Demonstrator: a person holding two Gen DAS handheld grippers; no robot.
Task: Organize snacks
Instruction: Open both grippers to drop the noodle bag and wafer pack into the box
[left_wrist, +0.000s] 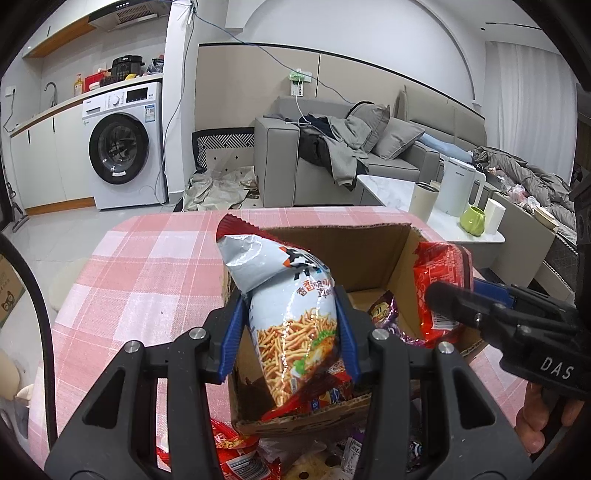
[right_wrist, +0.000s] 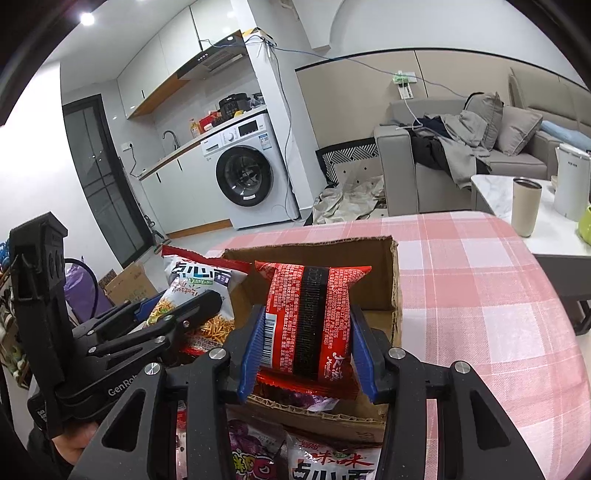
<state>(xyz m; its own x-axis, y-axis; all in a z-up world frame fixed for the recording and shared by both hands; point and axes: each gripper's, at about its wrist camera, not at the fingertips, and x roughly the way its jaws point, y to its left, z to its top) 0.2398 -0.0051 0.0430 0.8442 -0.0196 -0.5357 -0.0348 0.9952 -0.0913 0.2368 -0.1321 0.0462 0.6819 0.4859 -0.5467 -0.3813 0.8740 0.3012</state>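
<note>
Loose snack packets (right_wrist: 328, 458) lie nearest. Left gripper (left_wrist: 291, 332) clamps a white noodle bag (left_wrist: 288, 295), right gripper (right_wrist: 308, 345) a red packet (right_wrist: 310, 314), both over the cardboard box (left_wrist: 369, 251).

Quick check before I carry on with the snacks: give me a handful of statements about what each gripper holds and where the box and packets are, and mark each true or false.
1. The left gripper is shut on the white noodle-snack bag. True.
2. The right gripper is empty. False: it is shut on the red packet.
3. Both packets are held over the open cardboard box. True.
4. The box stands on a plain blue cloth. False: the tablecloth is pink and white checked.
5. The box is empty. False: a purple packet already lies inside.
6. More snack packets lie outside the box, on its near side. True.
</note>
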